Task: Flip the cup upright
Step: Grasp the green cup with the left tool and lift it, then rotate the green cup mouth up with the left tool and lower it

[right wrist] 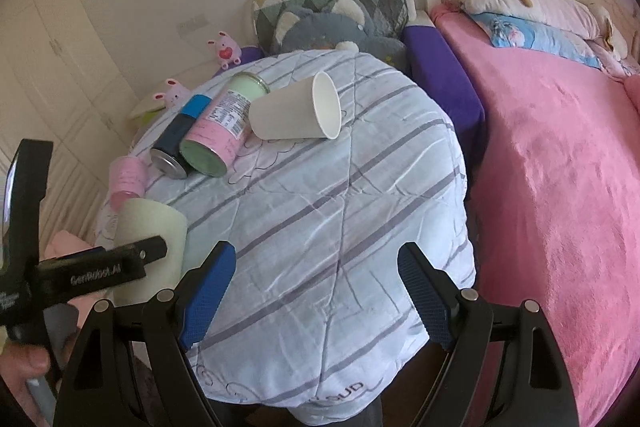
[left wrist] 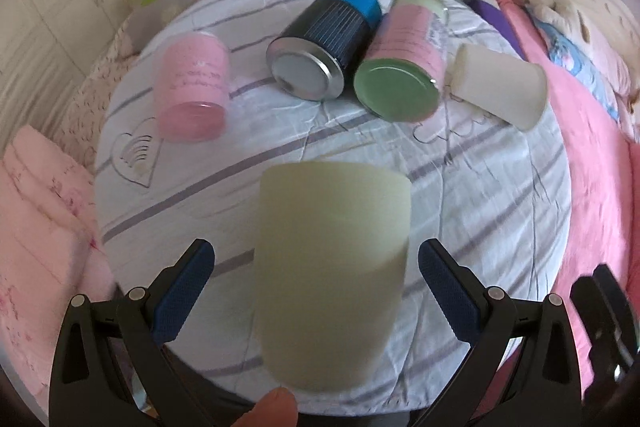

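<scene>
Cup point(left wrist: 332, 267): centre-bottom of left view, between your left tool's point(left wrist: 316, 291) spread pads, untouched, axis roughly vertical | right tool point(right wrist: 316, 291): spread, empty over desk point(right wrist: 340, 195) | left nearer.

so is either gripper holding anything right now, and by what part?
Neither. The left gripper is open around the pale green cup, its pads clear of the cup's sides. The right gripper is open over the striped cloth with nothing between its fingers.
</scene>
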The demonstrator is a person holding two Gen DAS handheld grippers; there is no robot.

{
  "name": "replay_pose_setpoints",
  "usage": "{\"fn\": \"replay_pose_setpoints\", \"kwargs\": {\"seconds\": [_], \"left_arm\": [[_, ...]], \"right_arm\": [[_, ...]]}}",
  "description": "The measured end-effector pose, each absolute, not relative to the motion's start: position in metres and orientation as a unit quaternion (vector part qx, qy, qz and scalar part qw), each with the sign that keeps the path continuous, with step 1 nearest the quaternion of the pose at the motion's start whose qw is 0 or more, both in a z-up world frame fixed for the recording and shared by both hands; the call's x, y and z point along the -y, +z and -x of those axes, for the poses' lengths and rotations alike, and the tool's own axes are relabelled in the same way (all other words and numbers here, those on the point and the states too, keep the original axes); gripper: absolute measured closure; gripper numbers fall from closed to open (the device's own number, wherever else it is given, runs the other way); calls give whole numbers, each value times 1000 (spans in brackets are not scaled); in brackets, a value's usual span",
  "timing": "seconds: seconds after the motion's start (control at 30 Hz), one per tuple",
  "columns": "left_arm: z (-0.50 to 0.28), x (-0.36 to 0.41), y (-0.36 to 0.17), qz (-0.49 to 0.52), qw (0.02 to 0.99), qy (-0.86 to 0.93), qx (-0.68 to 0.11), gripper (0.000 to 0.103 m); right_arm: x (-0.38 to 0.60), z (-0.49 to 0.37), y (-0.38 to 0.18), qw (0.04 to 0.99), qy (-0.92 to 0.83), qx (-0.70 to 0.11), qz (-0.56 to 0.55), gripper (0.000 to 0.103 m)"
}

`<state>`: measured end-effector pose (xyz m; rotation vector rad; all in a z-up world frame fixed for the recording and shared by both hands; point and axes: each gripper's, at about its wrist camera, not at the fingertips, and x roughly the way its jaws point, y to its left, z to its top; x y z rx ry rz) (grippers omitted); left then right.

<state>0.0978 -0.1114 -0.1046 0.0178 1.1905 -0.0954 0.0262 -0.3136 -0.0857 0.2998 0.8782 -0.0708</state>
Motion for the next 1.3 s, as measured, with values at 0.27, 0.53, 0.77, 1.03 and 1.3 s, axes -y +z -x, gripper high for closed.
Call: {"fn": "replay_pose_setpoints", "kwargs": {"seconds": [0.27,0.53,0.77,1.03,1.3], "left_arm": [[-112,108,-125,25,798,-55,-599,3],[-107,105,-115,33,802,-86,-591,23],[-73,105,-76,-7,880,-124,-458,23],[-72,101,-85,-23,891,-139,-432,23],[-74,105,-85,-50,879,-140,-453,23]], "right_arm": [[307,-40,-90,889,-28,-435,-137,19],[306,-35,-87,892,-33,-431,-136,19],[305,-18,-83,893,-51,-425,-138,19],[291,-2,-76,895,-61,-424,-125,19],[278,3,-70,898,-61,-420,-118,19]]}}
